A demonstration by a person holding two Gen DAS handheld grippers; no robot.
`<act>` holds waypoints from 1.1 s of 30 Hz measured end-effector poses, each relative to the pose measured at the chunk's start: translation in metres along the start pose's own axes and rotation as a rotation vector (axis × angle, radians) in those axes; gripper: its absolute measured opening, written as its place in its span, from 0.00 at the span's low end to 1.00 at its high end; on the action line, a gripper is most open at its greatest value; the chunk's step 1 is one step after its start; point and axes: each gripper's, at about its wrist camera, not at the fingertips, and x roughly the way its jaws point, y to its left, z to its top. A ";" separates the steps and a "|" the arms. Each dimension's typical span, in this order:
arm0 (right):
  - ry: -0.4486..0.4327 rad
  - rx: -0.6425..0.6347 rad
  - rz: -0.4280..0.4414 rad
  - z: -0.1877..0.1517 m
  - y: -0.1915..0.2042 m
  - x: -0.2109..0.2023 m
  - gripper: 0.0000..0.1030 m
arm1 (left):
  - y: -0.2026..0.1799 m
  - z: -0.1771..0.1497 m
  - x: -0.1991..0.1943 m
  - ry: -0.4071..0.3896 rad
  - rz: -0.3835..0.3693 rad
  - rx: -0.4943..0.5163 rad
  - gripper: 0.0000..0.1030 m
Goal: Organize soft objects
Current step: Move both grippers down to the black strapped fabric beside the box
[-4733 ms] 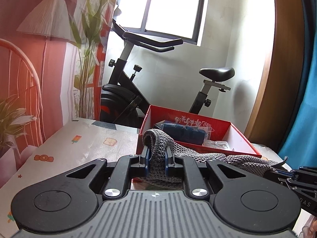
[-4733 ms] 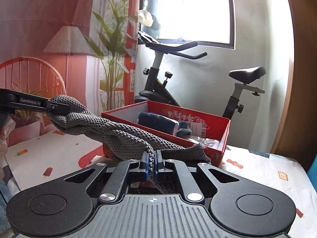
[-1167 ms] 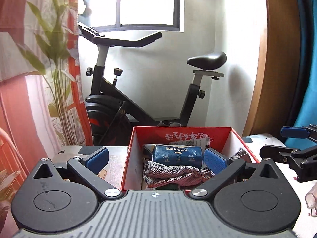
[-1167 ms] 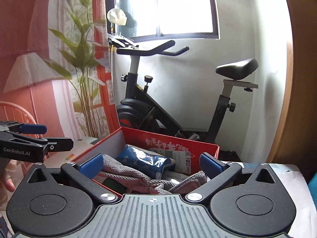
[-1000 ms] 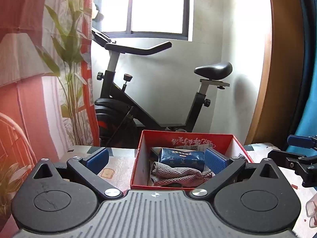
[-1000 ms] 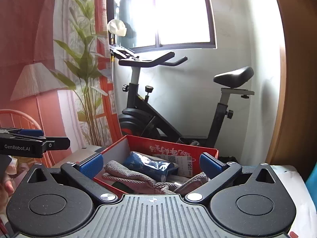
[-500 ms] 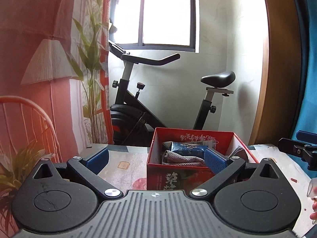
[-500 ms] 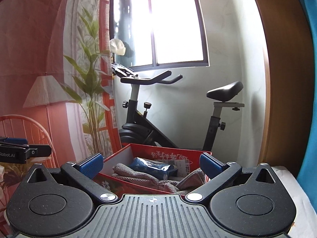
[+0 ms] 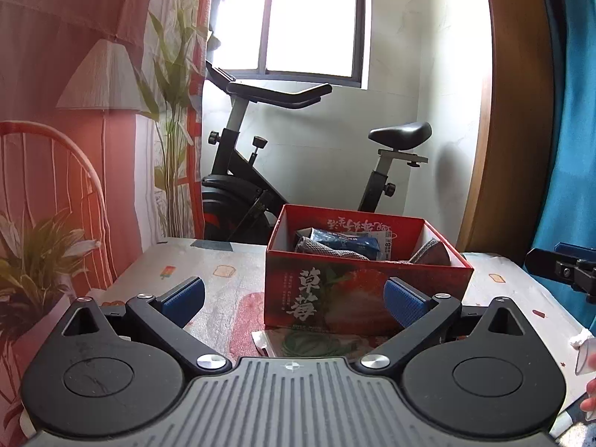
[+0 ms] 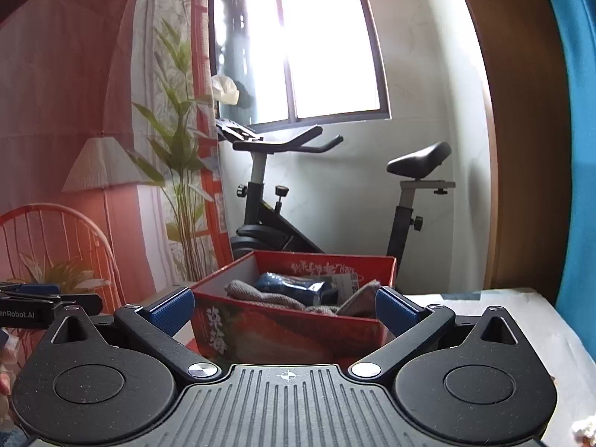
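A red cardboard box (image 9: 365, 290) (image 10: 283, 331) stands on the table. Inside it lie a grey knitted cloth (image 9: 327, 252) (image 10: 260, 298) and a blue tissue pack (image 9: 346, 240) (image 10: 294, 286). My left gripper (image 9: 294, 300) is open, held back from the box's near wall with nothing between its blue pads. In the right wrist view my right gripper (image 10: 285, 311) is open too, near the box's front corner and empty. The right gripper (image 9: 562, 268) shows at the right edge of the left view; the left gripper (image 10: 44, 307) shows at the left edge of the right view.
The table (image 9: 223, 279) has a patterned cover. A clear packet (image 9: 298, 342) lies flat before the box. An exercise bike (image 9: 260, 193) stands behind the table by the window. A potted plant (image 9: 33, 257) sits at the left, a blue curtain (image 9: 573, 149) at the right.
Both grippers let go of the grey cloth, which now lies in the box, and opened. Since then both have drawn back from the box and lowered.
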 end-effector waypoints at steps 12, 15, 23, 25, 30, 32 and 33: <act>0.023 -0.026 -0.024 -0.055 0.007 -0.007 1.00 | -0.001 -0.036 -0.001 0.052 -0.029 -0.015 1.00; 0.052 -0.035 -0.041 -0.066 0.006 -0.001 1.00 | -0.003 -0.043 0.002 0.047 -0.030 0.000 1.00; 0.097 -0.028 -0.042 -0.081 0.007 0.008 1.00 | -0.004 -0.055 0.014 0.089 -0.005 -0.006 1.00; 0.106 -0.025 -0.041 -0.082 0.006 0.010 1.00 | -0.003 -0.056 0.014 0.092 -0.004 -0.007 1.00; 0.140 -0.013 -0.033 -0.087 0.004 0.019 1.00 | 0.000 -0.060 0.022 0.121 -0.008 -0.023 1.00; 0.150 -0.007 -0.030 -0.089 0.001 0.022 1.00 | -0.001 -0.062 0.025 0.135 -0.008 -0.027 1.00; 0.156 -0.004 -0.029 -0.090 0.000 0.023 1.00 | 0.000 -0.063 0.027 0.140 -0.009 -0.028 1.00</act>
